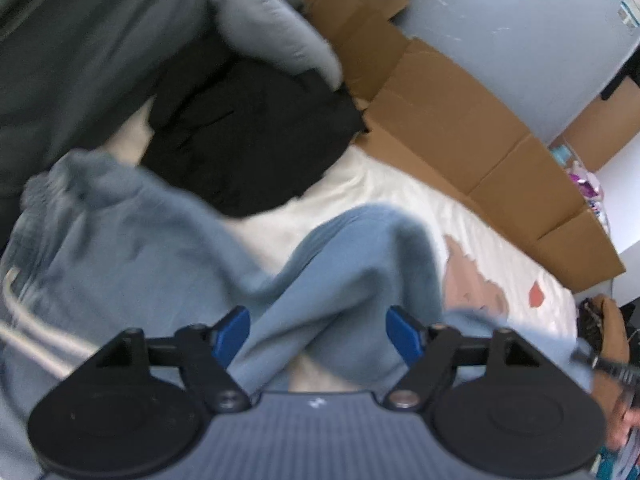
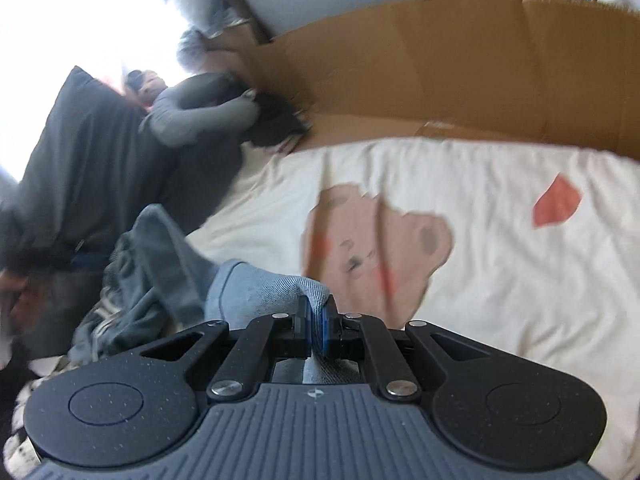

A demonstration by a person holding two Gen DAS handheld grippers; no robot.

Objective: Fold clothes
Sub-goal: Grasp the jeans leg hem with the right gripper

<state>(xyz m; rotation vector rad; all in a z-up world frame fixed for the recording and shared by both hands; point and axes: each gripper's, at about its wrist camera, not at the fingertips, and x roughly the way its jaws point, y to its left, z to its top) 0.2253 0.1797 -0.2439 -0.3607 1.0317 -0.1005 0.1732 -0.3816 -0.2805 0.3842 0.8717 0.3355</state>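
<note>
Sweatpants (image 1: 168, 248) spread on the bedsheet (image 1: 384, 184) beneath the left gripper (image 1: 318, 336), a dark garment (image 1: 256, 136) beyond them, what may be a pillow (image 1: 272, 28) behind that, cardboard (image 1: 460, 128) along the sheet's far edge.

Cream bedsheet w/ pink bear print and red heart (image 2: 480, 184) fills centre and right of right wrist view. Brown flattened cardboard sheets (image 1: 472, 136) run diagonally upper right of left wrist view, along sheet's far edge. Pale grey-blue wall (image 1: 512, 40) above. Dark grey pillow (image 2: 80, 140) at left, bright window glare upper left.
</note>
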